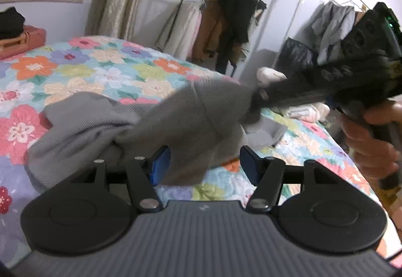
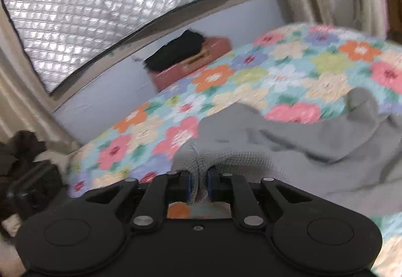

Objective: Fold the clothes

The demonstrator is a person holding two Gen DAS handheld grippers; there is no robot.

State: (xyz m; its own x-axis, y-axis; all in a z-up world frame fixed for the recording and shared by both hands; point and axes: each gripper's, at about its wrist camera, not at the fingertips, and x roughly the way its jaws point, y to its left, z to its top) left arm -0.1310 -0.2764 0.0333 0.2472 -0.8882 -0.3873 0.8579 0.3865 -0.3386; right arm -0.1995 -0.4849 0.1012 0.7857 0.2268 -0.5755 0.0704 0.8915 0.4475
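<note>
One grey sweater [image 1: 140,123] on floral bed [image 1: 100,63], right gripper [image 2: 198,185] clamped on its edge, left gripper [image 1: 204,164] spread apart

My right gripper [image 2: 198,186] pinches an edge of the sweater [image 1: 140,126], lifting it over the bed [image 1: 105,63]. My left gripper [image 1: 203,164] straddles a lower fold. Behind the bed stands a rack [image 1: 223,23]; a box [image 2: 196,58] sits at its far-left corner.
</note>
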